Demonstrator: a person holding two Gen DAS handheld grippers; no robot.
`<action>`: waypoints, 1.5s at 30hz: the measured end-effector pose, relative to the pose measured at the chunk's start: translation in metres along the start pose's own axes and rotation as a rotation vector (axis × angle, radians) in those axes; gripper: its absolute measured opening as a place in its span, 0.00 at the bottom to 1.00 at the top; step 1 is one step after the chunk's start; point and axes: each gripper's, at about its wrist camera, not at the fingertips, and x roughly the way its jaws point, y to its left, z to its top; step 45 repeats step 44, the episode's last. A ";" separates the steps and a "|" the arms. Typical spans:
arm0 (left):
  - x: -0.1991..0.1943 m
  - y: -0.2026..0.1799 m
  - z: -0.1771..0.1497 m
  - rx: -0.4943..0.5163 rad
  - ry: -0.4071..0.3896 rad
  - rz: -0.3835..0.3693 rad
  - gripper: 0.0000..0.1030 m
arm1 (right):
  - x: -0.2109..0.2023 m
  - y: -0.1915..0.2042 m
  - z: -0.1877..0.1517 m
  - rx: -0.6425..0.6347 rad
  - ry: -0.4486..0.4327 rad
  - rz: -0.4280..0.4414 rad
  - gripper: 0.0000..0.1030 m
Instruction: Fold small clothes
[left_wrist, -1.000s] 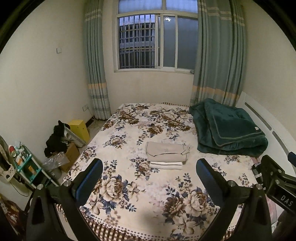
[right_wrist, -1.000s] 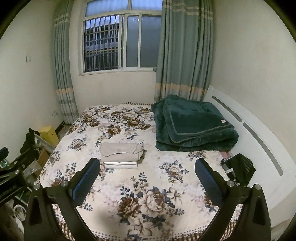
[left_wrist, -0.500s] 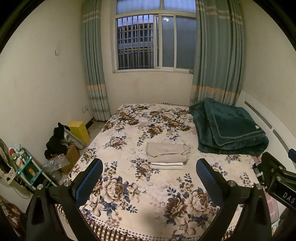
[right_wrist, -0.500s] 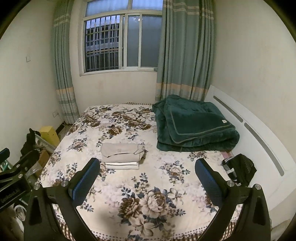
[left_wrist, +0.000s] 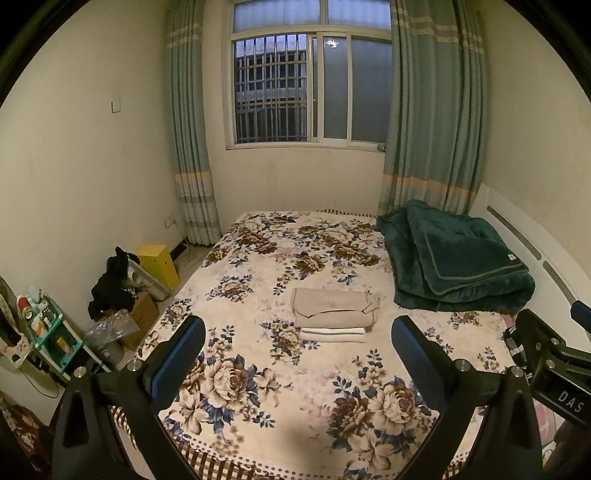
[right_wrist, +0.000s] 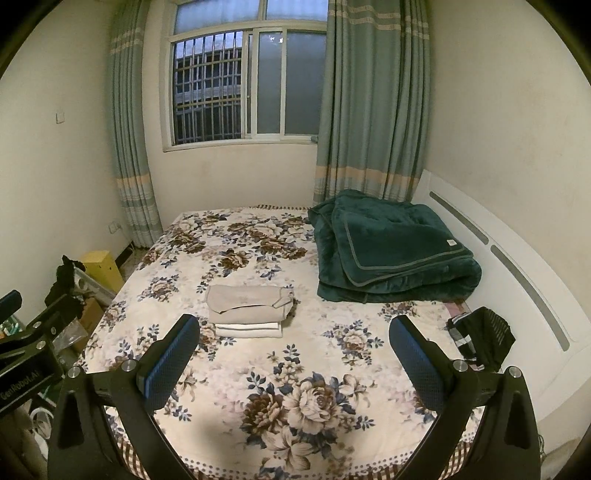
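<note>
A folded beige garment (left_wrist: 332, 307) lies on a folded white garment (left_wrist: 331, 335) in the middle of the floral bed (left_wrist: 258, 398). The same stack shows in the right wrist view, beige (right_wrist: 247, 303) on white (right_wrist: 248, 329). My left gripper (left_wrist: 297, 358) is open and empty, held above the bed's near end, well short of the stack. My right gripper (right_wrist: 294, 360) is open and empty, also back from the stack. A dark garment (right_wrist: 484, 336) lies at the bed's right edge.
A folded dark green blanket (left_wrist: 458, 258) lies at the far right of the bed by the white headboard (right_wrist: 517, 266). On the floor to the left are a yellow box (left_wrist: 158, 263), cardboard box (left_wrist: 142, 317), black clothes (left_wrist: 110, 284) and a shelf (left_wrist: 48, 339).
Both views have tilted up and drawn back slightly, so the stack sits a little farther off. Both grippers stay open and empty.
</note>
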 end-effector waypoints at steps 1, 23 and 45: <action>-0.001 0.001 0.001 0.001 0.000 -0.002 1.00 | 0.000 0.000 0.000 0.000 0.000 0.000 1.00; -0.012 0.007 0.012 0.003 -0.027 -0.016 1.00 | -0.003 0.006 0.011 0.005 -0.024 -0.001 1.00; -0.014 0.010 0.025 0.015 -0.047 -0.022 1.00 | -0.003 0.007 0.011 0.006 -0.029 -0.005 1.00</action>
